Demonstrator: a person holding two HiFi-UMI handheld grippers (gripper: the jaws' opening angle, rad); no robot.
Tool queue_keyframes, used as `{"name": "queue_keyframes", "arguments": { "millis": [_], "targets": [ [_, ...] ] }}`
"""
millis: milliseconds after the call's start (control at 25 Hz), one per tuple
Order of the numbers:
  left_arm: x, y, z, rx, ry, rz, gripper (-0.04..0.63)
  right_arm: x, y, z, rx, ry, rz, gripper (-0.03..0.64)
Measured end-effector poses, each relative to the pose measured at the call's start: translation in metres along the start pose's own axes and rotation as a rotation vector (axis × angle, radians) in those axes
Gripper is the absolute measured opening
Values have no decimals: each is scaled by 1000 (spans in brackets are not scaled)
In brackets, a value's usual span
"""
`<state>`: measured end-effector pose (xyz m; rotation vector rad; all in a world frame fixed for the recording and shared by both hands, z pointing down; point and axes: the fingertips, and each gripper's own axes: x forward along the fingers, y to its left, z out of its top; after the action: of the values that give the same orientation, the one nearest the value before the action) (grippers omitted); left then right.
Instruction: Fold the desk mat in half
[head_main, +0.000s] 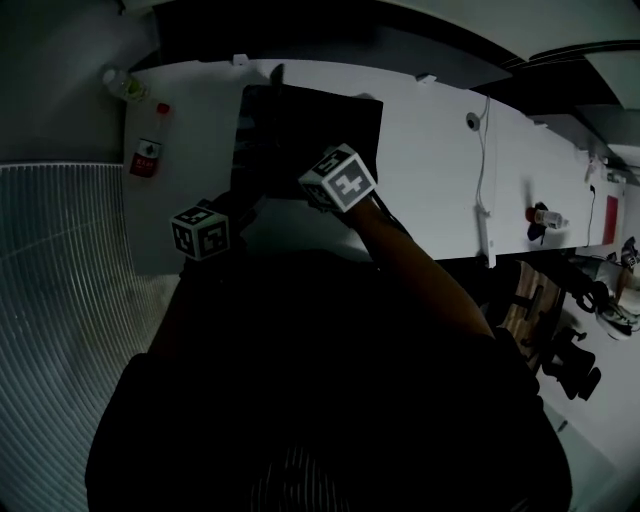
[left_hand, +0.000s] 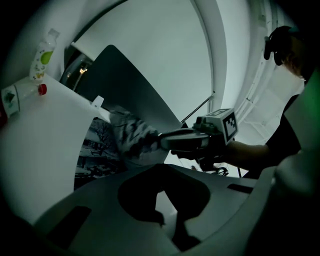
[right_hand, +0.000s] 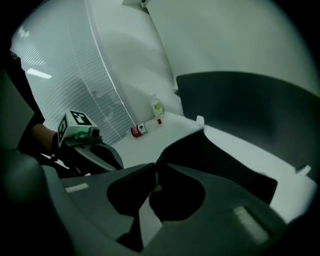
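The dark desk mat (head_main: 320, 130) lies on the white table (head_main: 440, 170) with part of it lifted. In the left gripper view its grey underside (left_hand: 135, 85) stands up and its printed face (left_hand: 97, 145) shows below. My right gripper (head_main: 300, 185) is shut on the mat's raised edge, seen from the side (left_hand: 155, 140). In its own view the jaws (right_hand: 155, 172) are nearly together on the dark mat (right_hand: 220, 160). My left gripper (head_main: 235, 210) hovers by the table's near edge, left of the mat, its jaws (left_hand: 160, 167) closed with nothing between them.
Two bottles stand at the table's left end: a clear one (head_main: 125, 85) and a red-labelled one (head_main: 150, 152). A white cable (head_main: 483, 190) crosses the table on the right. A ribbed grey surface (head_main: 60, 270) lies left of the table.
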<state>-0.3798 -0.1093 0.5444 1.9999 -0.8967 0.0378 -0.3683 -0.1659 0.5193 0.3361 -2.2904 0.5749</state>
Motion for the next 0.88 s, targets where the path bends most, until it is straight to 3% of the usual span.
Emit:
{"name": "queue_keyframes", "arguments": {
  "millis": [120, 280, 360, 440, 640, 800, 880],
  "targets": [
    [-7, 7, -8, -21, -4, 22, 8, 52, 9, -23, 62, 51, 34, 41],
    [-18, 10, -15, -48, -16, 40, 8, 78, 8, -42, 142, 94, 36, 43],
    [-22, 13, -20, -53, -16, 49, 8, 81, 5, -43, 161, 75, 45, 60],
    [-24, 15, -21, -59, -15, 51, 8, 75, 11, -31, 210, 11, 108, 115],
    [-17, 1, -19, -36, 5, 8, 8, -4, 27, -6, 288, -170, 276, 137],
    [2, -24, -6, 23, 25, -37, 8, -103, 5, -12, 299, -334, 295, 71],
    [15, -50, 1, 52, 30, -73, 8, -159, -7, -22, 294, -409, 248, 54]
  ]
}}
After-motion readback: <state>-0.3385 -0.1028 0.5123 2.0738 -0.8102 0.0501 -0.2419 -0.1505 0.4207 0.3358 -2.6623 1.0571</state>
